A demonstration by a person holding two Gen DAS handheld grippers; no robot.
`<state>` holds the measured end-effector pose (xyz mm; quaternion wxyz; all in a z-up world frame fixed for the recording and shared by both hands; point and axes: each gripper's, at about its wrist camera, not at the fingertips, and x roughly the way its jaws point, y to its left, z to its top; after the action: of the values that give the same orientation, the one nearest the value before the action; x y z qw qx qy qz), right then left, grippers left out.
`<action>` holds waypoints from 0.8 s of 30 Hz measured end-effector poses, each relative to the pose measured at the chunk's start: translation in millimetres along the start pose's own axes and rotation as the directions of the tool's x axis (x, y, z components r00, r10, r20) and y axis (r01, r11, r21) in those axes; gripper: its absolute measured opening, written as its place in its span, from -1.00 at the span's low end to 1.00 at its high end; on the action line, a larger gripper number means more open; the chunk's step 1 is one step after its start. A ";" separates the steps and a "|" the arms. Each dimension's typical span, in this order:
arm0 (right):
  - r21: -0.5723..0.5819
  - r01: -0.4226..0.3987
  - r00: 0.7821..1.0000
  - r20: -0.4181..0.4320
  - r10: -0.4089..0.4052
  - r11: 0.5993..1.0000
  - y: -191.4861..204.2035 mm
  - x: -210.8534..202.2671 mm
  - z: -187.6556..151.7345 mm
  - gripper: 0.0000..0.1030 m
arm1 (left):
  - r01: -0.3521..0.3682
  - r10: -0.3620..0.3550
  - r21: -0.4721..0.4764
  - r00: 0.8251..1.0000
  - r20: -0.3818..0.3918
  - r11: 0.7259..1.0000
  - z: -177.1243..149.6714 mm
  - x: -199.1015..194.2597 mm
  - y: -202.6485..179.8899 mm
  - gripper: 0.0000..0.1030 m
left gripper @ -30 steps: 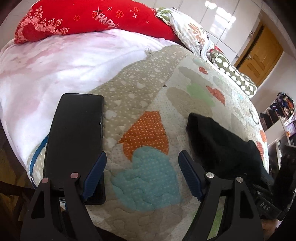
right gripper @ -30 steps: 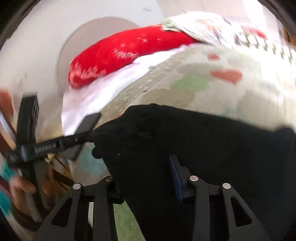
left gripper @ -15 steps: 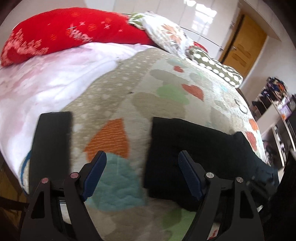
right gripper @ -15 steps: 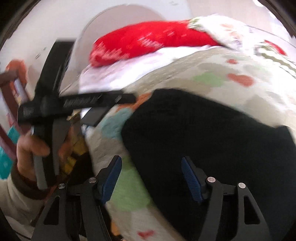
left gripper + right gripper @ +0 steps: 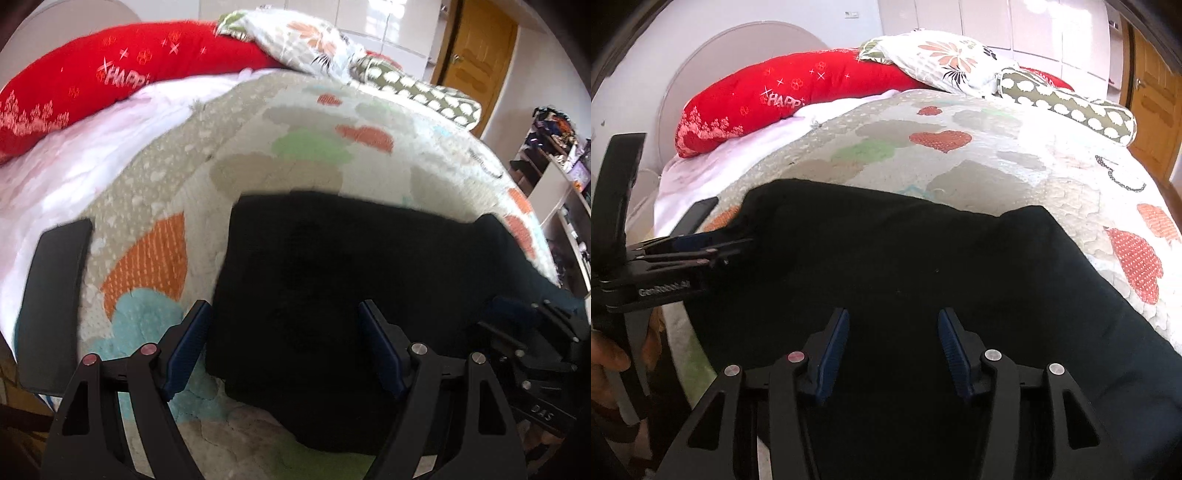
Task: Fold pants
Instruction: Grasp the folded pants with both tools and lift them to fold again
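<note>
The black pants (image 5: 332, 266) lie folded flat on the patchwork quilt (image 5: 280, 129) near the bed's front edge; they also fill the right wrist view (image 5: 916, 258). My left gripper (image 5: 284, 332) is open and empty, its fingers straddling the pants' left end just above the cloth. My right gripper (image 5: 892, 332) is open and empty above the middle of the pants. The left gripper shows at the left of the right wrist view (image 5: 713, 247), and the right gripper's body shows at the right of the left wrist view (image 5: 535, 332).
A black phone (image 5: 51, 295) lies on the quilt's left edge, left of the pants. A red pillow (image 5: 775, 96), a floral pillow (image 5: 942, 59) and a spotted bolster (image 5: 1067, 107) line the headboard. A wooden door (image 5: 476, 48) stands at the far right.
The right gripper let go of the pants and opened; the pants now lie flat. The left gripper moved right, from over the bare quilt to over the pants' left end.
</note>
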<state>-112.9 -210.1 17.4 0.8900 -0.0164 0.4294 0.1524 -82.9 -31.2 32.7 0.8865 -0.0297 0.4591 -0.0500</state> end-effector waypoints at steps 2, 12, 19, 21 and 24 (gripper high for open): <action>-0.008 0.009 1.000 0.008 -0.009 1.000 2.5 1.8 -0.4 0.10 | 0.012 -0.011 -0.026 1.000 0.009 1.000 -3.1 3.4 5.1 0.71; 0.024 0.028 0.999 0.015 -0.029 0.999 -21.5 -27.4 -4.9 0.16 | -0.019 0.020 -0.008 1.000 0.024 1.000 -5.0 -10.5 -0.6 0.71; 0.070 0.083 0.996 0.019 -0.085 0.994 -52.2 -53.8 -28.3 0.22 | 0.004 -0.005 0.016 0.997 0.083 1.000 0.5 -36.2 -13.1 0.71; 0.082 0.101 0.994 0.022 -0.103 0.991 -60.7 -62.2 -36.5 0.22 | 0.018 -0.021 0.028 0.996 0.091 0.999 1.1 -41.0 -20.2 0.71; 0.127 0.124 0.990 0.045 -0.130 0.984 -75.0 -79.3 -51.2 0.22 | 0.042 -0.047 0.057 0.995 0.094 0.998 -1.5 -44.3 -34.3 0.71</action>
<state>-176.7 -310.1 38.5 0.9083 0.0153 0.4123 0.0688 -111.7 -60.1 71.2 0.9065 -0.0180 0.4141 -0.0807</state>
